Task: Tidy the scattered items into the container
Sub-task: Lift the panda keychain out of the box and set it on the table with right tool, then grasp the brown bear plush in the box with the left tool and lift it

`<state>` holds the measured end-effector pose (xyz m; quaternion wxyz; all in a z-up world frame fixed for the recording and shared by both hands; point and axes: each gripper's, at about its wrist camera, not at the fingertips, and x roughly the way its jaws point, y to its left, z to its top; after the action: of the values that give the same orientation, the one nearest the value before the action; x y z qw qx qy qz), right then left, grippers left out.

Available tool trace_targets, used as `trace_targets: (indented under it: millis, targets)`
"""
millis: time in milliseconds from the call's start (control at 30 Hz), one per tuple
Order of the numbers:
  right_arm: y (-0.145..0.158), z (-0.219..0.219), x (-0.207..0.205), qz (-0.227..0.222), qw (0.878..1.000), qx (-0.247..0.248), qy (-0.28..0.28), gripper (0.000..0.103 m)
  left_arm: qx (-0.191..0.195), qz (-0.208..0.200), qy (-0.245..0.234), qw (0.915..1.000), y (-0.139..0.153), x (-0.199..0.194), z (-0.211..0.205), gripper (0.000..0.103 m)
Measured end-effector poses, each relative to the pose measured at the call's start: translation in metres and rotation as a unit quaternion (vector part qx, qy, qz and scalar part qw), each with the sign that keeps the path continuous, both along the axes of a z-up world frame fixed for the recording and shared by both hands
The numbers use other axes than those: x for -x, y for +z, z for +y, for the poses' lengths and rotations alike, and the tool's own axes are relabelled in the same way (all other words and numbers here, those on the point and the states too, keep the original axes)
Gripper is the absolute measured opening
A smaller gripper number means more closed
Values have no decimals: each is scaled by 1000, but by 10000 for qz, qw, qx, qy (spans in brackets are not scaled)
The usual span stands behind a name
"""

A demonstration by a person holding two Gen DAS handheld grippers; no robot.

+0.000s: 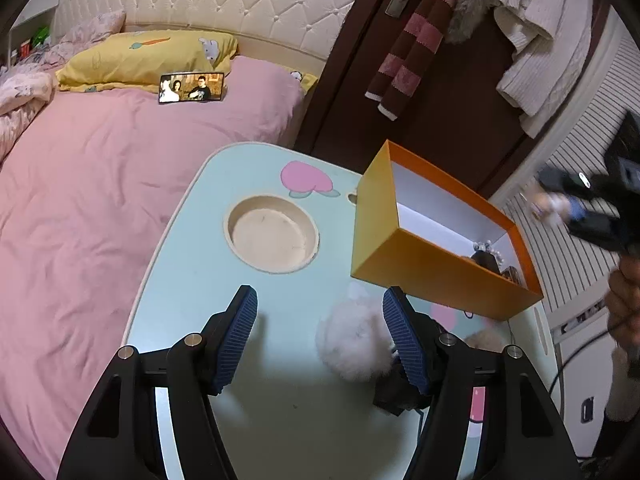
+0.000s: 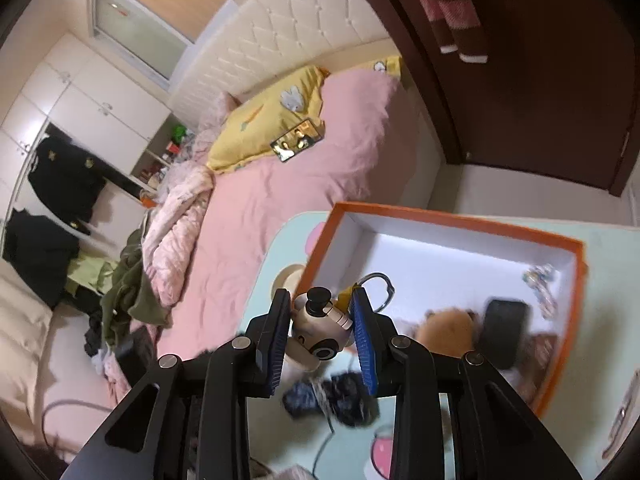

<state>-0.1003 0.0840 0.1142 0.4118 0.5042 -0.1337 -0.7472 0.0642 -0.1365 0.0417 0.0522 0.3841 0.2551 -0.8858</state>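
Observation:
An orange box (image 1: 436, 276) with a white inside stands at the right of the mint table (image 1: 208, 248); it also shows in the right wrist view (image 2: 448, 220). Inside it lie a brown plush (image 2: 446, 330), a black case (image 2: 504, 320) and a bead string (image 2: 540, 280). My left gripper (image 1: 320, 320) is open and empty above the table, with a white fluffy pompom (image 1: 352, 340) beside its right finger. My right gripper (image 2: 322, 320) is shut on a small cream toy keychain (image 2: 320, 330) with a metal ring, held over the box's near-left corner. In the left wrist view it shows blurred (image 1: 576, 208).
A round recess (image 1: 274, 234) sits in the table's middle. A dark fluffy item (image 2: 332, 398) lies on the table below the right gripper. A pink bed (image 1: 100, 184) with a phone (image 1: 192, 88) is to the left. A brown door (image 1: 440, 80) hung with clothes stands behind.

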Motion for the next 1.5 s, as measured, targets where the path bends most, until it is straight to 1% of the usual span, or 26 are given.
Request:
trace_targets:
  millis: [133,300,400,567,700,767,867,933,967,1033,1133,1233,1267,1300,1367,1400,1433,1467,1500]
  targets:
    - [-10,30,-25,66,9993,-352,-125,29,-107,56,-39,9999,5,3,-3,66]
    - [-46,59,-48,-315,9958,-794,-339,29,36,87,-191,9998,13,14,1,66]
    - [-67,70,-55,-459,9912,-1113,-543,29,0,92,-342,9994,18,24,7,66]
    - [-94,77,-60,-489,9832,-1549,-838,29,15,108,-540,9985,26,37,19,66]
    - [-109,80,-55,-595,9820,-1517,-953,29,54,47,-651,9979,29,44,26,66]
    - [-113,80,-55,-511,9821,-1514,-995,30,82,40,-688,9976,30,46,28,66]
    - [-110,80,-56,-332,9836,-1435,-1037,30,85,29,-797,9968,36,53,33,66]
    - [-105,82,-56,-235,9846,-1359,-1072,38,41,49,-924,9957,43,61,37,66]
    - [-101,82,-56,-200,9849,-1320,-1102,47,2,57,-1039,9946,46,68,40,66]
    - [-93,84,-56,-133,9862,-1194,-1136,48,-36,43,-1254,9921,51,80,49,66]
    - [-85,87,-56,-24,9863,-1159,-1170,48,21,-114,-1707,9852,59,106,69,66]
    - [-83,87,-57,-22,9870,-1118,-1158,48,120,-551,-2060,9769,59,136,92,66]
    - [-84,87,-58,-50,9873,-1089,-1158,48,128,-733,-2185,9730,57,147,98,66]
    - [-85,88,-58,-75,9875,-1068,-1159,48,121,-959,-2369,9667,53,160,106,66]
    - [-87,89,-59,-143,9879,-1027,-1152,48,170,-1276,-2658,9554,46,178,119,64]
    - [-88,90,-60,-169,9881,-1005,-1148,48,244,-1523,-2826,9467,39,188,128,61]
    - [-88,91,-60,-190,9884,-976,-1146,48,253,-1677,-2958,9401,35,194,133,61]
    - [-89,91,-61,-210,9887,-945,-1144,48,220,-1793,-3070,9344,32,198,138,61]
    - [-89,91,-62,-223,9889,-924,-1146,48,160,-1968,-3201,9266,26,205,143,61]
